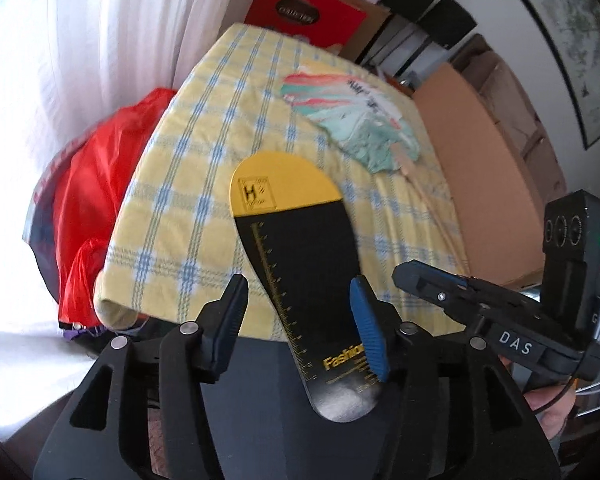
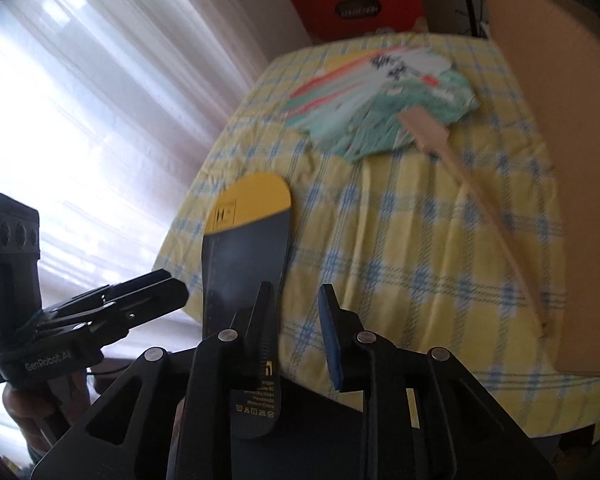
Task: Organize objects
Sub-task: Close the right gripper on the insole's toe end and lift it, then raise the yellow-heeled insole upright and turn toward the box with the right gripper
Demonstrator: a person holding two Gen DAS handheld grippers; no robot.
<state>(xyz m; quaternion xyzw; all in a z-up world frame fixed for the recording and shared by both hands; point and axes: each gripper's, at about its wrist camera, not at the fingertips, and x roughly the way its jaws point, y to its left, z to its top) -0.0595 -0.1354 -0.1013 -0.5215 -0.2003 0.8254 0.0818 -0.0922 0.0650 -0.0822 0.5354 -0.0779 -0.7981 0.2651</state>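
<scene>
A black insole (image 1: 300, 264) with a yellow end lies on the yellow checked tablecloth (image 1: 180, 200), its near end hanging over the table edge. My left gripper (image 1: 300, 324) is open and straddles that near end. The blue right pad (image 1: 368, 332) sits at the insole's edge, while the left finger stands clear of it. In the right wrist view the insole (image 2: 246, 240) runs under the left finger of my right gripper (image 2: 296, 320), which is open by a narrow gap with only cloth showing between the pads. Each gripper shows side-on in the other's view, the right gripper (image 1: 404, 276) and the left gripper (image 2: 176, 290).
A paper fan (image 1: 348, 120) with a long wooden handle (image 2: 496, 216) lies farther back on the cloth. A cardboard sheet (image 2: 560, 160) borders the table's right side. A red plastic bag (image 1: 100, 200) lies left of the table by the white curtain. A red box (image 1: 304, 8) stands behind.
</scene>
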